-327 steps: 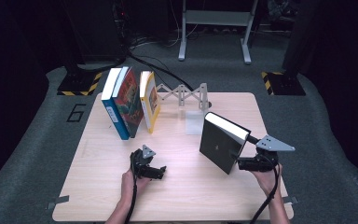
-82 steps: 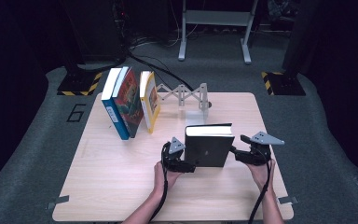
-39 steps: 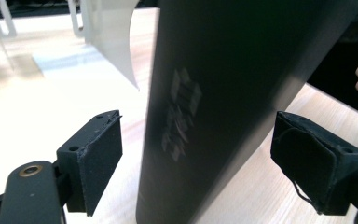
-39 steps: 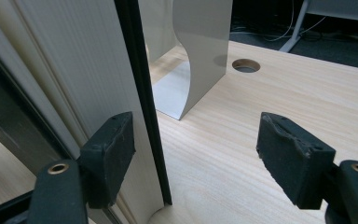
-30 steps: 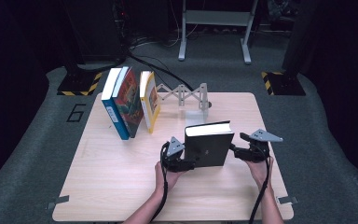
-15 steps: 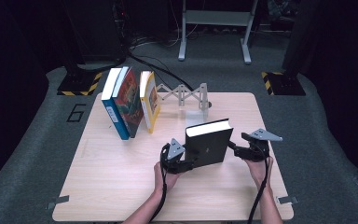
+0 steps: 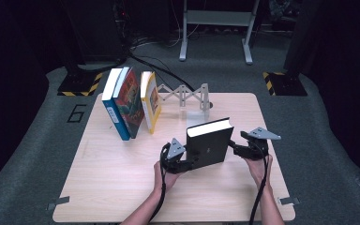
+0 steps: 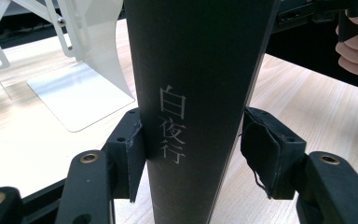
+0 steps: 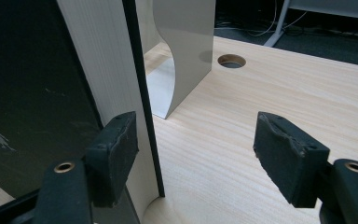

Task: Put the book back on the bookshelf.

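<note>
1. The black book [image 7: 209, 149] stands upright on the table [image 7: 122, 187], near its middle, well apart from the row of books [image 7: 130, 104] at the back left.
2. The left hand-held gripper [image 8: 193, 156] has just been closing and now pinches the book's spine.
3. The right hand-held gripper [image 9: 196, 156] stands spread, the book's page edge against one pad.
4. Judged best: keep the book upright and hold it firmly before moving it.
5. Both forearms reach in low and level, flanking the book.
</note>
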Demonstrator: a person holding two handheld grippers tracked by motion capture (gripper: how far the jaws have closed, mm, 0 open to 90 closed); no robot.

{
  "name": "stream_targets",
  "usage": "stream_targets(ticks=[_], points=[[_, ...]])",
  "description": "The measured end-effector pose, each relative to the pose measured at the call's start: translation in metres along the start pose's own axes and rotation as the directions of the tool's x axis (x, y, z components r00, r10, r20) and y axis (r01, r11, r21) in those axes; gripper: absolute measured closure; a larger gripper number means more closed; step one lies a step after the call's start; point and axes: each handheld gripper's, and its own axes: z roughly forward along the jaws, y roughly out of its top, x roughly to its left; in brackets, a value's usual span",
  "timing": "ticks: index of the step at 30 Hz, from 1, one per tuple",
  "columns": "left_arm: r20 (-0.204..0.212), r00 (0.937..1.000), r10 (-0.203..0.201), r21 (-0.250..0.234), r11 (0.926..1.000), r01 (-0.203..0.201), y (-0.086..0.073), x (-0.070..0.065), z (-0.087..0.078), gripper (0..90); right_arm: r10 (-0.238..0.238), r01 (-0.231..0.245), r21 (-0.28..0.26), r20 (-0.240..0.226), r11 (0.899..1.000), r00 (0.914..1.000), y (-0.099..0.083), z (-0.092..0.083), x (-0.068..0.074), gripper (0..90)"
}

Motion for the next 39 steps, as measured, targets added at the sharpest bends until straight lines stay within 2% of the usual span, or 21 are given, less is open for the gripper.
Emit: stream_targets(ticks=[4,7,8,16,21,25,26,31,32,35,39], points=[[0.027,0.9996,-0.002,0.005,1.0,0.001,0.001,0.004,0.001,41.8,-0.004,0.004,-0.003,-0.001,1.0,1.0,0.0,0.0,0.0,29.3],[0.028,0.9995,0.012,0.008,0.9999,-0.012,0.001,0.003,0.001,42.9,-0.007,0.007,-0.001,0.001,1.0,1.0,0.0,0.0,0.0,29.0],[0.034,0.999,0.029,0.01,0.9995,-0.03,0.001,0.003,0.0,43.5,-0.008,0.008,0.0,0.005,1.0,1.0,0.0,0.0,0.0,28.9],[0.067,0.9938,0.089,-0.001,0.996,-0.089,-0.004,-0.002,-0.005,51.5,0.003,-0.004,0.008,0.04,1.0,0.9992,0.002,0.0,-0.002,28.1],[0.077,0.9937,0.081,-0.008,0.9967,-0.081,-0.004,-0.003,-0.005,54.0,0.021,-0.022,0.022,0.041,1.0,0.9989,0.001,0.002,-0.004,24.4],[0.076,0.9925,0.096,-0.014,0.9954,-0.095,-0.005,-0.004,-0.006,54.4,0.028,-0.029,0.033,0.045,0.999,0.9986,-0.001,0.002,-0.006,23.2],[0.071,0.9921,0.103,-0.014,0.9946,-0.102,-0.005,-0.004,-0.006,54.4,0.033,-0.035,0.036,0.046,0.999,0.9984,-0.002,0.002,-0.007,22.7],[0.068,0.9935,0.092,-0.015,0.9957,-0.091,-0.007,-0.004,-0.009,54.5,0.06,-0.062,0.048,0.059,0.997,0.9965,-0.012,0.0,-0.015,22.0],[0.069,0.9923,0.103,-0.008,0.9947,-0.102,-0.006,-0.002,-0.01,54.5,0.074,-0.077,0.053,0.064,0.996,0.9952,-0.015,0.0,-0.016,21.6],[0.062,0.9941,0.089,-0.009,0.996,-0.089,-0.007,-0.001,-0.012,54.5,0.088,-0.094,0.074,0.075,0.993,0.9933,-0.024,-0.001,-0.022,20.6],[0.052,0.994,0.096,-0.002,0.9954,-0.096,-0.008,0.002,-0.017,54.5,0.103,-0.115,0.123,0.1,0.986,0.9896,-0.038,0.003,-0.025,16.9]])
